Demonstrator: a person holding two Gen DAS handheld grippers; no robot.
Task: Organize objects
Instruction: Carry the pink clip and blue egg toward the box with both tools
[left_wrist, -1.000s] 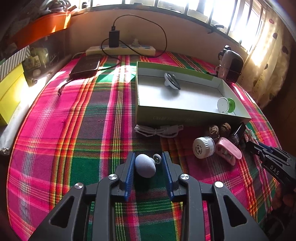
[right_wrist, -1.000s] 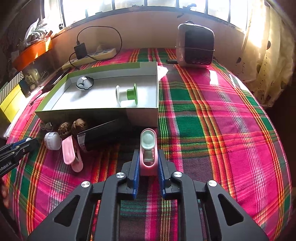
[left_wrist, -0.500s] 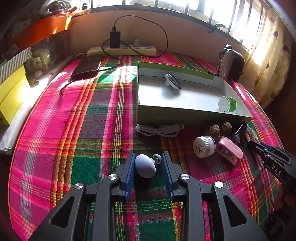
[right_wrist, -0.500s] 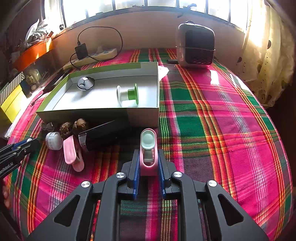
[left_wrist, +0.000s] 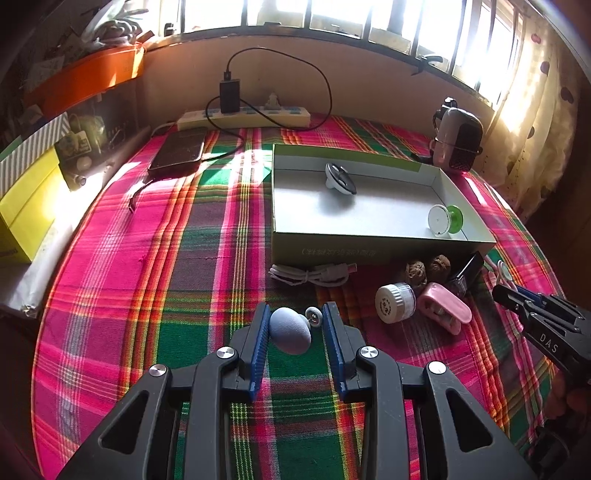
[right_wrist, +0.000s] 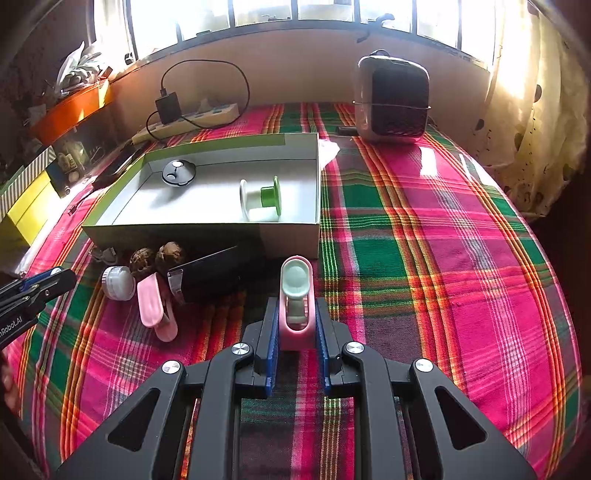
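Observation:
My left gripper (left_wrist: 295, 321) is shut on a blue-grey mushroom-shaped knob (left_wrist: 290, 330) with a small white disc end, held above the plaid cloth. My right gripper (right_wrist: 295, 321) is shut on a pink clip with a pale green pad (right_wrist: 295, 295), just in front of the box's near right corner. The open green box (left_wrist: 369, 243) (right_wrist: 207, 232) holds a black-and-white disc (left_wrist: 340, 179) (right_wrist: 178, 172) and a green-and-white spool (left_wrist: 445, 219) (right_wrist: 260, 201).
In front of the box lie a white cable (left_wrist: 310, 275), two walnuts (left_wrist: 428, 269), a white jar (left_wrist: 393, 302), a pink clip (left_wrist: 445, 306) and a black case (right_wrist: 207, 273). A power strip (left_wrist: 243, 116), a phone (left_wrist: 179, 153) and a small heater (right_wrist: 391, 99) stand at the back.
Both grippers have risen and drawn back slightly, each still holding its object. Nothing else on the cloth has moved.

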